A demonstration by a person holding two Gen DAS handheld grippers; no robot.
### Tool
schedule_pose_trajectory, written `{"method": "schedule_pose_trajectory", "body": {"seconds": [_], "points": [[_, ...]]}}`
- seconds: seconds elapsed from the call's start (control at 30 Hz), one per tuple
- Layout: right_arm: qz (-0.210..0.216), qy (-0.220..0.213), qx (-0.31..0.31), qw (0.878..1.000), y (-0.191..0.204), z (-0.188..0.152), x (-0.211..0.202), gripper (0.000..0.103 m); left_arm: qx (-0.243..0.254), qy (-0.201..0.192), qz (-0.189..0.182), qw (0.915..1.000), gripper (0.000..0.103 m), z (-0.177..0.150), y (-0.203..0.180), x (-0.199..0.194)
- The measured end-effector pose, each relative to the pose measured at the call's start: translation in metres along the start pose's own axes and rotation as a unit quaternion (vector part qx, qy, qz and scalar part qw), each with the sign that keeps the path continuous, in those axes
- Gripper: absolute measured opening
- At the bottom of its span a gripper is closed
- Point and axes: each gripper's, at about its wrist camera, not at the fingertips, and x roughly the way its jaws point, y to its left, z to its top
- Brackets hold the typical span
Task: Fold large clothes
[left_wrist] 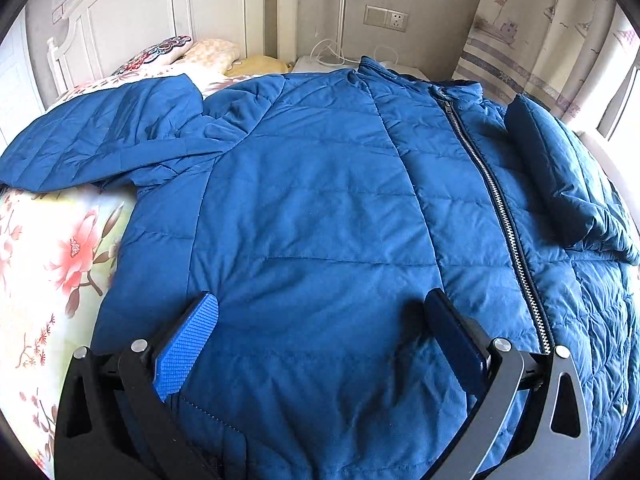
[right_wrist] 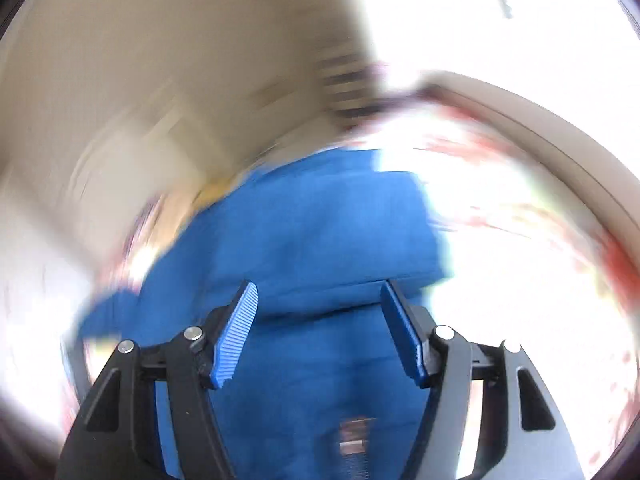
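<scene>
A large blue quilted jacket lies front up on the bed, zipper closed. Its left sleeve stretches out to the left; its right sleeve is folded in over the body. My left gripper is open, low over the jacket's lower front, with nothing between its blue pads. In the right wrist view, which is blurred by motion, my right gripper is open and empty above blue jacket fabric.
The bed has a floral sheet showing at the left, with pillows by the white headboard. A white nightstand with cables, a wall socket and a curtain lie beyond.
</scene>
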Motion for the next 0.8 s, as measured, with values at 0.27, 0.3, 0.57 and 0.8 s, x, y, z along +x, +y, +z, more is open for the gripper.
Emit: {"method": "schedule_pose_trajectory", "body": {"seconds": [0.27,0.3,0.57,0.8], "points": [[0.024,0.056,0.118,0.991,-0.052,0.026,0.046,0.048,-0.001,-0.002,-0.002,1.0000,0.099,0.000,0.000,-0.001],[0.023,0.037,0.116,0.992,-0.047,0.030,0.045,0.025,-0.001,-0.002,-0.002,1.0000,0.099,0.000,0.000,-0.001],[0.074,-0.101,-0.195,0.973,0.172,-0.005,0.008,0.019,-0.021,-0.029,-0.014,0.9993,0.099,0.000,0.007,-0.010],[0.260,0.023,-0.336,0.905,0.313,-0.056,0.050,0.069,-0.027,-0.056,-0.033,0.9975,0.099,-0.002,0.010,-0.020]]}}
